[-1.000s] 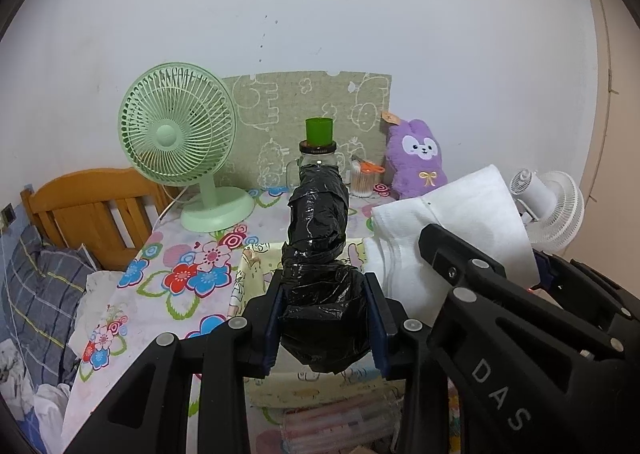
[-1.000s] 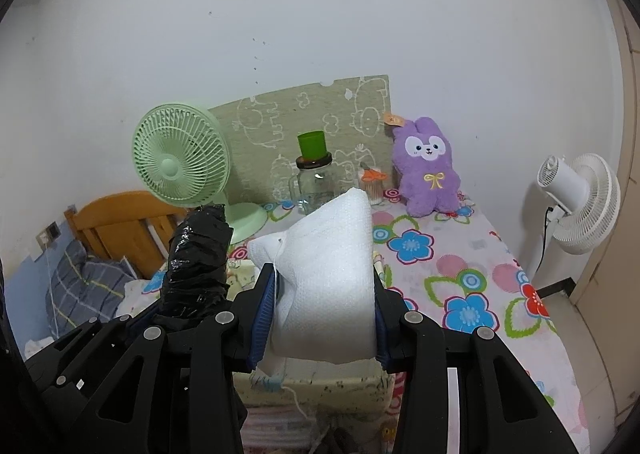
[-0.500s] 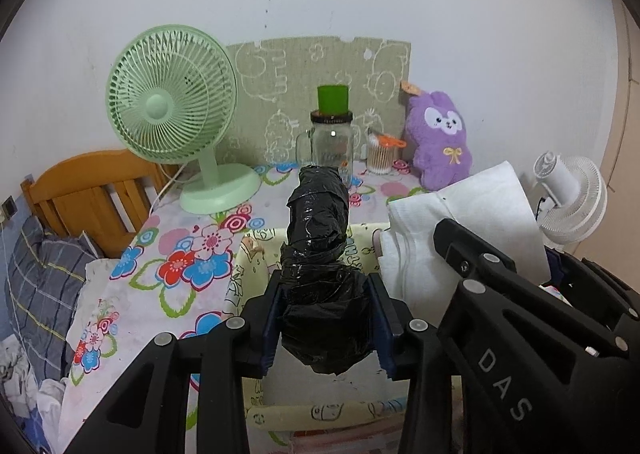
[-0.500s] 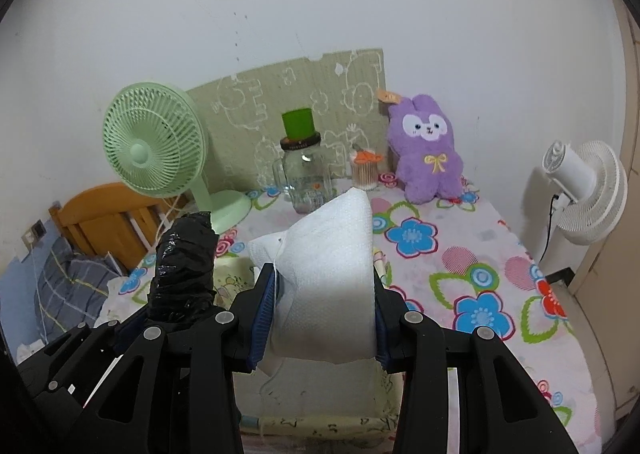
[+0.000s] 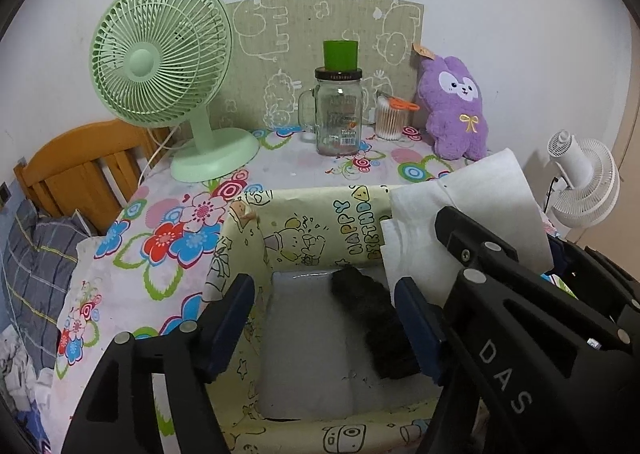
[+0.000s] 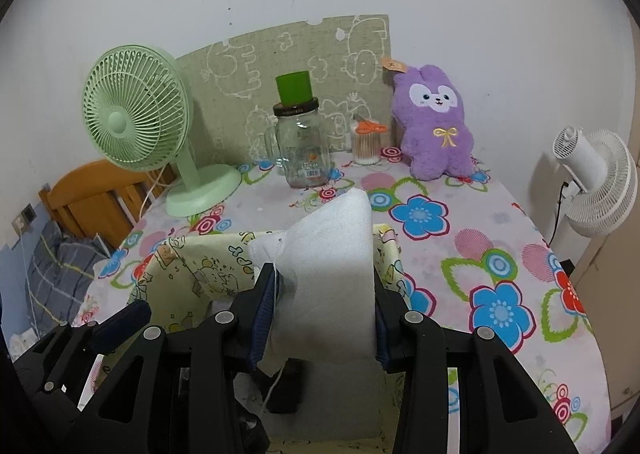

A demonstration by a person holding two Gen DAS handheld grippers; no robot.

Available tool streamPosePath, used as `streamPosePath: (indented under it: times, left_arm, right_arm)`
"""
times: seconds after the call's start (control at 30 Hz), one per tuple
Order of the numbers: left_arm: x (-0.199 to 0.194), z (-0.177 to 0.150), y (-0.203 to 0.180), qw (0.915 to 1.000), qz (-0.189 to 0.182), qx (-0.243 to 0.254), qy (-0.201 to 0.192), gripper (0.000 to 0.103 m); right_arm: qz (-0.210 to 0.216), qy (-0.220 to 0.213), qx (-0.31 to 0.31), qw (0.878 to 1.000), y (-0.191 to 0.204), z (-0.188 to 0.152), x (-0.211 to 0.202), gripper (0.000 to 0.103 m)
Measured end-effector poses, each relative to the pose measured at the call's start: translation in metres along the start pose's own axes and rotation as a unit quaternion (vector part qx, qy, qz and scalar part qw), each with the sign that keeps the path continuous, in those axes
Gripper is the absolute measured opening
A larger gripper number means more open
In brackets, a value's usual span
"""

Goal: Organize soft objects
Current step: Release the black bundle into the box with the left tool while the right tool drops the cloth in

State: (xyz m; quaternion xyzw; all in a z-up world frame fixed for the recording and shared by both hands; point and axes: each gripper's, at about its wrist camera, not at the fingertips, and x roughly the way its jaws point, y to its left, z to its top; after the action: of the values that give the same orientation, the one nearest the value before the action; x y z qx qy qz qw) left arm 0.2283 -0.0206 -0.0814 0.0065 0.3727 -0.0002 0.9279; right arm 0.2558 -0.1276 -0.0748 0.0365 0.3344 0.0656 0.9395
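Note:
A yellow "Happy Birthday" box (image 5: pixel 304 210) stands open on the flowered tablecloth, right below both grippers. My left gripper (image 5: pixel 324 284) hangs over it with its jaws opening and nothing pressed between the pads. A black wrapped bundle (image 5: pixel 372 318), blurred, lies inside the box against the right wall, close to the right finger. My right gripper (image 6: pixel 322 274) is shut on a folded white foam sheet (image 6: pixel 332 254) above the same box (image 6: pixel 192 254). That sheet (image 5: pixel 472 214) also shows at the right of the left wrist view. A dark shape (image 6: pixel 286 386) shows under it.
At the back of the table stand a green desk fan (image 5: pixel 160 66), a glass jar with a green cup on top (image 5: pixel 338 110), a tub of cotton swabs (image 5: pixel 390 120) and a purple plush toy (image 5: pixel 456 110). A white fan (image 6: pixel 592 178) stands off the table's right edge. A wooden bed frame (image 5: pixel 76 170) is at the left.
The left jaws have spread and the black bundle has dropped out of them into the box. Both grippers have sunk closer to the box. The right still grips the white sheet.

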Motion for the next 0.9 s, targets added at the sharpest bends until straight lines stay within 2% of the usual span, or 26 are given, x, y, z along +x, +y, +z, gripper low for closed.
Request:
streamPosePath:
  times: [0.1, 0.17, 0.2, 0.43, 0.9]
  left_arm:
    - [0.003, -0.001, 0.000, 1.0000, -0.006, 0.001, 0.004, 0.077]
    - [0.003, 0.000, -0.001, 1.0000, -0.008, 0.003, 0.001, 0.078]
    - [0.002, 0.000, -0.001, 1.0000, -0.009, 0.004, 0.000, 0.080]
    - [-0.004, 0.000, -0.002, 0.9999, -0.011, 0.005, -0.008, 0.082]
    - [-0.032, 0.000, -0.006, 0.9994, -0.026, 0.005, -0.023, 0.089]
  right_arm:
    - [-0.008, 0.001, -0.008, 1.000, 0.001, 0.000, 0.003, 0.058]
    - [-0.008, 0.001, -0.012, 1.000, 0.002, 0.000, 0.005, 0.079]
    - [-0.006, 0.001, -0.015, 1.000, 0.002, 0.000, 0.005, 0.083]
    - [-0.015, -0.004, -0.023, 1.000, 0.003, 0.002, -0.001, 0.091]
    - [-0.011, -0.023, -0.018, 1.000, 0.003, 0.005, -0.033, 0.092]
